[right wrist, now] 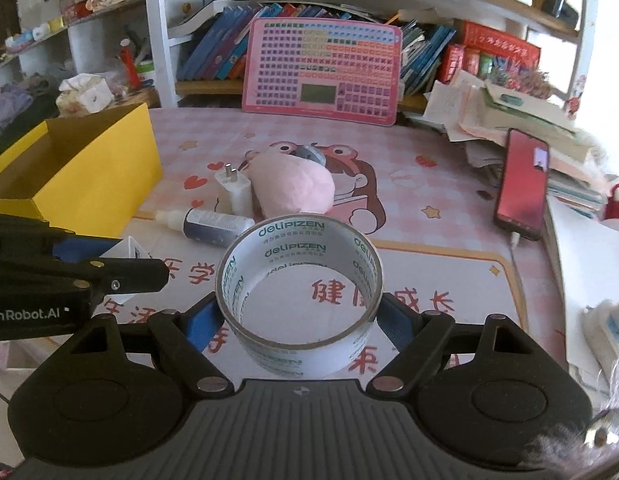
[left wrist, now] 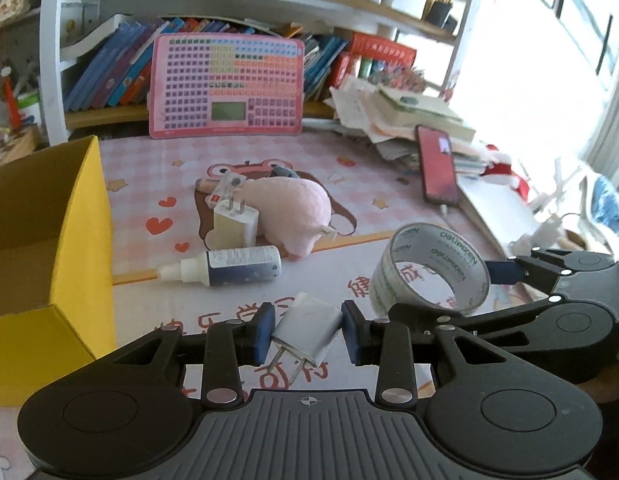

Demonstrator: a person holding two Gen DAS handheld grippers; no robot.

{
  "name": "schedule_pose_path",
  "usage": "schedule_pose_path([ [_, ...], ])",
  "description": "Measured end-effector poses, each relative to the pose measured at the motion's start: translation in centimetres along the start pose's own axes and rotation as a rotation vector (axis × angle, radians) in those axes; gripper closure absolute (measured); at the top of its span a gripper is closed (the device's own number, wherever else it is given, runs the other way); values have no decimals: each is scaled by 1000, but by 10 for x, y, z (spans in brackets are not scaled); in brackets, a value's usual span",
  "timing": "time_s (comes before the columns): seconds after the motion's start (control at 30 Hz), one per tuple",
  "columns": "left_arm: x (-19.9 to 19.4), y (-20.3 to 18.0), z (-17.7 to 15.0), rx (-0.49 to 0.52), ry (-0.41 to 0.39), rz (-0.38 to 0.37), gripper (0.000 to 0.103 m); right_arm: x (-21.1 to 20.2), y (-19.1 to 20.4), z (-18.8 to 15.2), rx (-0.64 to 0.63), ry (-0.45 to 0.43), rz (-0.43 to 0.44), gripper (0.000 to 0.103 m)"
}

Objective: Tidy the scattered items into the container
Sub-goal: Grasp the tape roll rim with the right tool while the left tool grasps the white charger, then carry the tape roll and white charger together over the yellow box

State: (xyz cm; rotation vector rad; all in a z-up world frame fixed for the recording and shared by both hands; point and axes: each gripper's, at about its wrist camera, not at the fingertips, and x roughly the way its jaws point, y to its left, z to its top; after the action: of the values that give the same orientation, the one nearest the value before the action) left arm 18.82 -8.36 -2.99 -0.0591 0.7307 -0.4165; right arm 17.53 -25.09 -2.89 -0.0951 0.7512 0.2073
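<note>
My left gripper is shut on a white plug charger, prongs pointing back at the camera, held above the desk mat. My right gripper is shut on a roll of clear tape, which also shows in the left wrist view. The open yellow box stands at the left; it also shows in the right wrist view. On the mat lie a small white-and-dark bottle, a second white charger and a pink plush.
A pink keyboard toy leans against the bookshelf at the back. A red phone leans on a pile of books and papers at the right, with a cable attached. A small grey object lies behind the plush.
</note>
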Motion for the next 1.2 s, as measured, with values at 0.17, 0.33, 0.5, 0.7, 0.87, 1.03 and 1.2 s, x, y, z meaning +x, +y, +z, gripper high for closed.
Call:
schedule_pose_path([
  [0.17, -31, 20, -11, 11, -6, -46, 69, -18, 29, -10, 30, -1, -57, 21],
  [0.33, -60, 42, -23, 22, 5, -56, 69, -33, 61, -26, 84, 2, -89, 21],
  [0.5, -82, 61, -36, 55, 20, -59, 69, -38, 96, -40, 124, 10, -77, 21],
  [0.7, -107, 85, -53, 55, 28, -61, 69, -48, 133, -50, 137, 7, -68, 21],
  [0.87, -128, 99, -59, 49, -7, -62, 69, -56, 156, -50, 123, -4, -63, 21],
  [1.03, -149, 118, -57, 16, -75, -54, 69, -64, 174, -40, 89, -51, -37, 21],
  [1.2, -162, 141, -61, -20, -94, -33, 69, -61, 193, -31, 65, -54, -26, 21],
])
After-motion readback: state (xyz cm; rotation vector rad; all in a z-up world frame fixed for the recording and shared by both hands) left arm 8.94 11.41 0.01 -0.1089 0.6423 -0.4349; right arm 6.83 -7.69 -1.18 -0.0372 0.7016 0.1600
